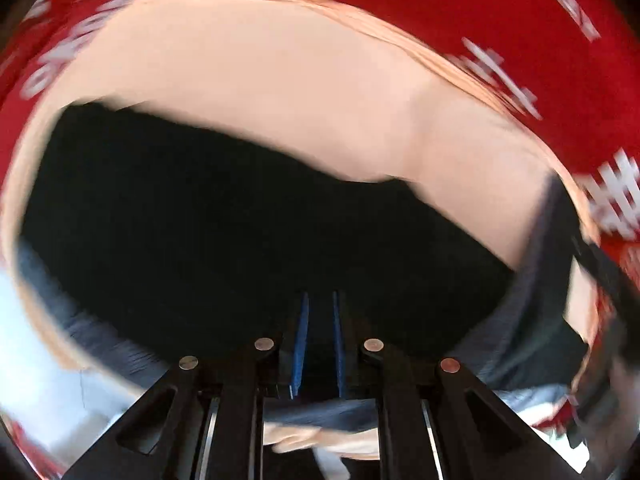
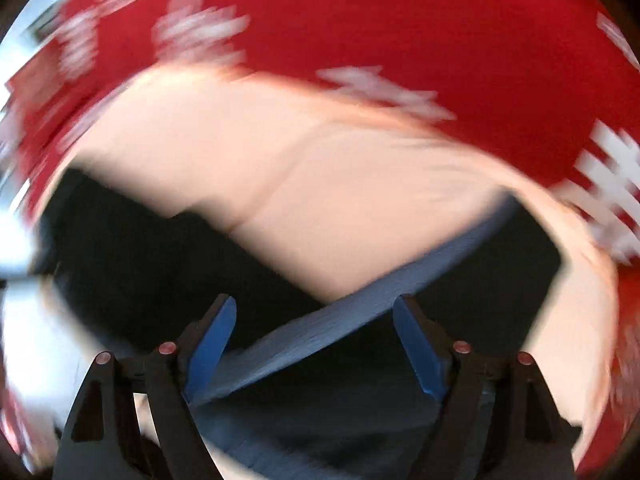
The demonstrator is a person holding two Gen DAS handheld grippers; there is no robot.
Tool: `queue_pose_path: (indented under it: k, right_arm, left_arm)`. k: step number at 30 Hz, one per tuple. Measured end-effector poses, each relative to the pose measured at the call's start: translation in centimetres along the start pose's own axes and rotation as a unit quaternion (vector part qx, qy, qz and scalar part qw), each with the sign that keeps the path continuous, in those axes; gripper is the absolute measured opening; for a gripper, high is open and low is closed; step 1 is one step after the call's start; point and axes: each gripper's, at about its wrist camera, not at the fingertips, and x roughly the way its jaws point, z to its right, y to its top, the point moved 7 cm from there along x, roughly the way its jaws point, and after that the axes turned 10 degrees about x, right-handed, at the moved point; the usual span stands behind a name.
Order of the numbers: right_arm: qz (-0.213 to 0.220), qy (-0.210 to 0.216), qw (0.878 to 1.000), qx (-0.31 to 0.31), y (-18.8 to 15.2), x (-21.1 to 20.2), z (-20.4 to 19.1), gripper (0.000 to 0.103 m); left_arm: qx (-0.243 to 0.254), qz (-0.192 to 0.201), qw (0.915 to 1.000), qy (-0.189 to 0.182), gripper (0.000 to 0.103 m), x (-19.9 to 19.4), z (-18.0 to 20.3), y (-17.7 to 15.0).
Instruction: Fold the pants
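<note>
The pants are peach-coloured (image 1: 256,80) with a black lining and a grey ribbed waistband (image 1: 532,280). In the left wrist view my left gripper (image 1: 320,304) has its blue pads close together, shut on the black part of the pants (image 1: 200,208). In the right wrist view the peach cloth (image 2: 320,184) lies ahead, and the grey waistband (image 2: 320,328) runs slantwise between the spread blue pads of my right gripper (image 2: 316,304), which is open. Both views are blurred by motion.
A red cloth with white patterns (image 1: 480,4) covers the surface under the pants, also in the right wrist view (image 2: 360,20). A bright pale area (image 1: 36,344) shows at the lower left.
</note>
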Motion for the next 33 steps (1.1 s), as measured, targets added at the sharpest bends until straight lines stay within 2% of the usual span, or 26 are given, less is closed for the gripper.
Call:
queue_pose_path:
  k: [2, 4, 7, 8, 9, 10, 11, 13, 15, 16, 18, 20, 21, 22, 24, 25, 27, 28, 29, 30, 31, 33]
  right_arm:
    - [-0.002, -0.069, 0.996, 0.064, 2.7, 1.8, 3.4, 0.084]
    - [-0.018, -0.083, 0.988, 0.129, 4.1, 3.8, 5.1, 0.084]
    - [-0.107, -0.091, 0.972, 0.186, 3.2, 8.4, 6.3, 0.084]
    - [-0.151, -0.106, 0.963, 0.195, 1.9, 10.1, 6.9, 0.084]
    - [-0.144, -0.095, 0.962, 0.210, 1.5, 9.9, 7.4, 0.084]
    - [-0.117, -0.078, 0.961, 0.240, 1.6, 8.9, 8.2, 0.066]
    - [-0.118, -0.074, 0.955, 0.264, 0.9, 7.9, 9.3, 0.031]
    - [-0.107, -0.024, 0.947, 0.301, 0.1, 6.1, 10.6, 0.010]
    - [-0.079, -0.028, 0.940, 0.330, -1.1, 2.7, 12.7, 0.008]
    - [-0.059, -0.037, 0.935, 0.349, -1.9, 0.6, 13.7, 0.003]
    - [-0.027, -0.068, 0.917, 0.391, -4.7, -3.7, 15.8, 0.002]
    - [-0.007, -0.096, 0.894, 0.438, -8.9, -7.0, 17.8, 0.003]
    - [-0.011, -0.104, 0.881, 0.462, -11.7, -7.6, 18.9, 0.003]
    - [-0.027, -0.104, 0.873, 0.476, -14.2, -7.7, 19.6, 0.003]
    - [-0.050, -0.095, 0.866, 0.488, -16.7, -7.2, 20.2, 0.004]
    - [-0.056, -0.091, 0.868, 0.485, -17.1, -7.1, 20.4, 0.004]
    - [-0.044, -0.092, 0.883, 0.458, -15.6, -7.1, 21.0, 0.008]
    - [-0.034, -0.090, 0.891, 0.444, -14.1, -6.7, 20.7, 0.026]
    - [-0.024, -0.087, 0.900, 0.426, -12.8, -6.6, 20.2, 0.067]
    - [-0.019, -0.085, 0.909, 0.408, -11.4, -6.1, 19.6, 0.088]
    - [-0.014, -0.077, 0.917, 0.391, -9.5, -5.5, 18.8, 0.101]
    - [-0.008, -0.050, 0.939, 0.341, -4.8, -3.4, 16.4, 0.101]
  left_arm:
    - [0.033, -0.025, 0.9989, -0.021, 0.012, 1.6, 2.6, 0.7]
    - [0.073, -0.061, 0.9949, -0.033, 0.012, 3.4, 4.8, 0.7]
    - [0.140, -0.108, 0.9835, -0.036, 0.012, 5.5, 7.4, 0.1]
    - [0.157, -0.115, 0.9801, -0.039, 0.012, 5.8, 8.1, -0.2]
    - [0.173, -0.120, 0.9767, -0.045, 0.012, 6.0, 9.0, -0.3]
    - [0.189, -0.124, 0.9728, -0.050, 0.012, 6.2, 9.9, -0.4]
    - [0.202, -0.126, 0.9698, -0.055, 0.012, 6.2, 10.7, -0.5]
    - [0.233, -0.125, 0.9622, -0.065, 0.012, 6.0, 12.4, -0.6]
    - [0.260, -0.119, 0.9550, -0.079, 0.012, 5.4, 14.5, -1.1]
    - [0.271, -0.116, 0.9513, -0.091, 0.012, 5.4, 15.7, -1.2]
    - [0.283, -0.117, 0.9468, -0.097, 0.012, 5.3, 16.9, -1.8]
    - [0.307, -0.122, 0.9401, -0.084, 0.012, 6.2, 18.5, -2.5]
    - [0.319, -0.124, 0.9362, -0.081, 0.012, 6.8, 19.6, -3.1]
    - [0.330, -0.113, 0.9345, -0.071, 0.012, 7.2, 20.2, -3.2]
    - [0.341, -0.100, 0.9325, -0.063, 0.012, 7.1, 20.6, -3.1]
    - [0.342, -0.098, 0.9324, -0.065, 0.012, 7.0, 20.5, -3.2]
    - [0.329, -0.096, 0.9361, -0.077, 0.012, 6.9, 20.5, -3.5]
    - [0.323, -0.097, 0.9379, -0.080, 0.012, 7.0, 20.3, -3.6]
    - [0.318, -0.098, 0.9394, -0.081, 0.012, 7.1, 20.3, -3.5]
    - [0.316, -0.098, 0.9405, -0.080, 0.012, 7.1, 20.6, -3.7]
    - [0.311, -0.097, 0.9422, -0.078, 0.012, 7.1, 20.7, -3.8]
    - [0.300, -0.093, 0.9460, -0.080, 0.012, 7.1, 20.8, -4.1]
